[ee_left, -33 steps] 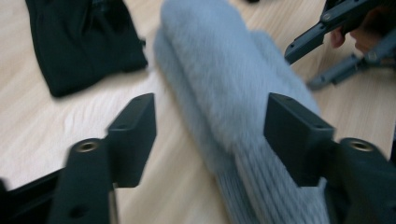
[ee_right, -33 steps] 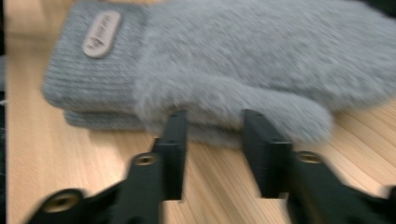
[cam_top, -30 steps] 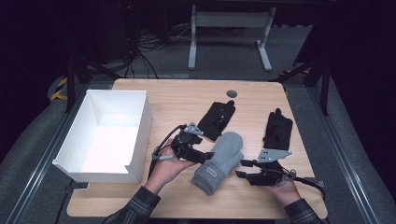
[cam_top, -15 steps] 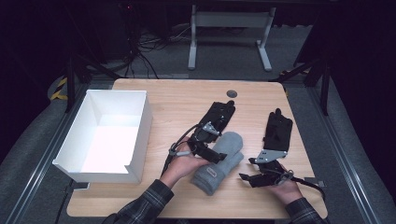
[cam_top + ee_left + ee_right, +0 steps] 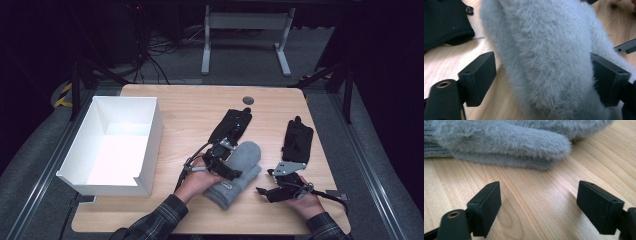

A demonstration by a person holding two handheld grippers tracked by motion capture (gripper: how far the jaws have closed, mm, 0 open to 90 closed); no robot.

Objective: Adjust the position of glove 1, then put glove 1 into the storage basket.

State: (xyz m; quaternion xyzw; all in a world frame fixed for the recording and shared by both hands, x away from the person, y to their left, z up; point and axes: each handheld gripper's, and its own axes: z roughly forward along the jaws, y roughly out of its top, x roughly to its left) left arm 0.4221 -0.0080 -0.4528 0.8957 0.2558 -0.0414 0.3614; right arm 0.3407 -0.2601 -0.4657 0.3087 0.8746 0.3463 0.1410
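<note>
In the left gripper view the mitten (image 5: 546, 57) runs off the frame's top and bottom, hiding the table behind. At upper left, a black glove (image 5: 444, 22) is cut by the edge.

From my remote seat I see my two tools as black, angular frames. The left gripper (image 5: 232, 169) carries small silver metal brackets near its top, and a thin black cable loops out from its side. The right gripper (image 5: 264, 191) wears a grey three-cornered plate on top, with a thicker black cable trailing off behind it. Up close, each has flat, rectangular matte-black pads (image 5: 479, 75) with tiny screw holes in the upper edges, and a brass-ringed socket sits on a rounded black post at the lower left. Both sleeves (image 5: 156, 221) are dark plaid with fine pale lines.
</note>
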